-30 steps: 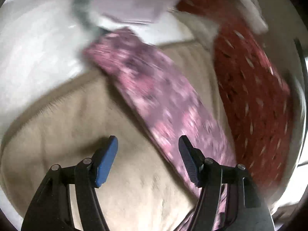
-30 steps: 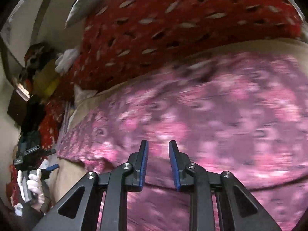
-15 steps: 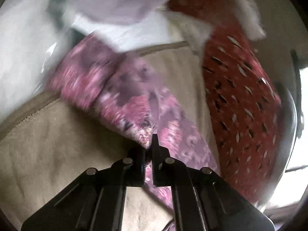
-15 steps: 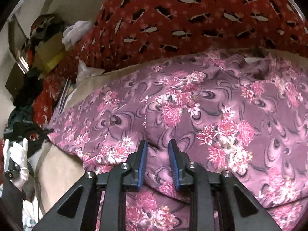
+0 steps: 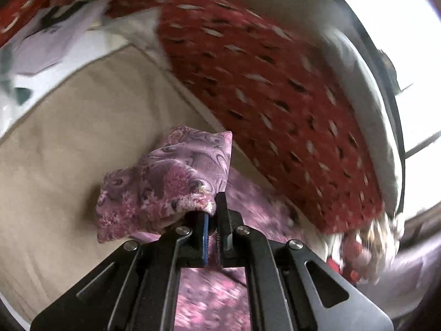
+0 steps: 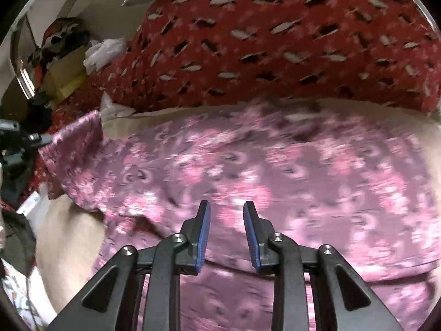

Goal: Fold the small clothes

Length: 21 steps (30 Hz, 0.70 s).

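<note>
My left gripper (image 5: pixel 210 215) is pinching a bunched corner of the pink floral garment (image 5: pixel 168 182), while my right gripper (image 6: pixel 226 220), jaws opening, hovers above its spread cloth.

Mauve-pink floral garment (image 6: pixel 275 165), printed with swirls and clusters of pink blossoms, spread wide across the beige blanket (image 5: pixel 69 143). Mostly flat, rumpled in soft waves, blurred in both views. One corner lifted clear of the blanket at the left wrist view (image 5: pixel 171 182), bunched into a puffy fold, paler underside showing, edges drooping down on the left. Rest of the cloth trailing below and to the right. Far edge lying just beside the red patterned cloth (image 6: pixel 275 41). Left edge raised and curling in the right wrist view.
</note>
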Motion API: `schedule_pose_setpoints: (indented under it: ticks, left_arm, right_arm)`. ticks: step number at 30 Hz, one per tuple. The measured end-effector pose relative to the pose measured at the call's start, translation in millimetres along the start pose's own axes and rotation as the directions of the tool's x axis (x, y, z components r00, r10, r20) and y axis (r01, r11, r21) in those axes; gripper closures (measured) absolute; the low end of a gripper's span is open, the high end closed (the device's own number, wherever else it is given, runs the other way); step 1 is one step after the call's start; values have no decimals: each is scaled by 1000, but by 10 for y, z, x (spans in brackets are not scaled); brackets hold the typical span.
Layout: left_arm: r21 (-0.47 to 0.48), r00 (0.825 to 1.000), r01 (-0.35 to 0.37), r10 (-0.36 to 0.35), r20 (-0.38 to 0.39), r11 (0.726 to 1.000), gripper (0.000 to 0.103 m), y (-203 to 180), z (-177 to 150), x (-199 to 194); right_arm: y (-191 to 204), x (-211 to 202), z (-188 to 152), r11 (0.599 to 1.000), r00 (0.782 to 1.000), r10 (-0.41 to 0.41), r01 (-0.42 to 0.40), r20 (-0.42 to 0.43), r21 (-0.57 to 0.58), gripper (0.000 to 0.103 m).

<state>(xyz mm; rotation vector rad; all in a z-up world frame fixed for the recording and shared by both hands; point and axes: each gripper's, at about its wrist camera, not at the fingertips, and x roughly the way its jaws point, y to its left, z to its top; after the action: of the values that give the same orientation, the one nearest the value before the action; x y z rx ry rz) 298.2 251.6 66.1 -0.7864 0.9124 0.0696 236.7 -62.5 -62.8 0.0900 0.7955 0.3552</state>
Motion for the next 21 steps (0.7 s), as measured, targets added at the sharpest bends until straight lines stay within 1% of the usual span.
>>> schedule_pose_setpoints:
  ticks: [1,4,6,7,9,10,11,12,13,14,15,16,18,19,20,21]
  left_arm:
    - [27,1000,9,-9,-16,1000,101,-170,-85,52]
    - [75,998,21,-17,-56,997,101,-509,-289,186]
    - [105,994,39,-28,-104,994,101,-763,-483,345]
    - [115,993,43,-29,-117,992,101,-828,-544,408]
    - [145,985,63,-38,-166,987,101,-1057,-771,618]
    - [153,982,68,-40,-183,986,101,-1115,-849,689]
    - [167,977,69,-33,-211,984,101,-1209,-990,845]
    - [175,974,66,-25,-225,982,101,-1256,-1076,925]
    - [181,967,56,-8,-255,982,100,-1296,-1213,1106]
    - [182,960,48,5,-281,982,100,-1298,-1314,1249]
    - [183,955,40,17,-298,982,100,-1296,-1381,1343]
    - [177,945,13,46,-324,984,100,-1252,-1478,1515]
    - [168,932,-22,81,-353,986,100,-1165,-1566,1691]
    - [150,928,-21,75,-366,988,100,-1086,-1593,1747]
    - [133,931,4,45,-362,991,100,-1042,-1595,1709]
    - [128,931,20,28,-363,992,97,-1029,-1592,1665]
  right_arm:
    - [-64,-40,3,1000,1000,-19,19,-3,-10,75]
    - [-303,-176,-39,994,996,-92,92,4,-50,73]
    - [-498,-247,-109,986,988,-152,152,0,-74,69]
    - [-575,-278,-148,981,985,-175,174,2,-82,69]
    - [-814,-323,-280,967,971,-238,237,-4,-88,68]
    - [-928,-326,-347,963,966,-260,258,-13,-81,68]
    - [-1049,-323,-428,961,962,-272,270,-26,-66,68]
    - [-1165,-304,-505,961,960,-276,274,-45,-46,67]
    - [-1278,-296,-590,966,964,-260,259,-50,-19,67]
    - [-1344,-337,-653,975,975,-224,224,-15,6,66]
    - [-1388,-377,-700,980,980,-198,198,18,21,66]
    - [-1419,-390,-740,983,983,-181,181,33,28,65]
    - [-1430,-391,-775,984,983,-177,176,55,29,65]
    - [-1421,-378,-776,983,982,-183,182,57,23,65]
    - [-1412,-370,-775,982,981,-187,186,57,17,64]
    - [-1397,-373,-783,982,980,-189,189,59,13,63]
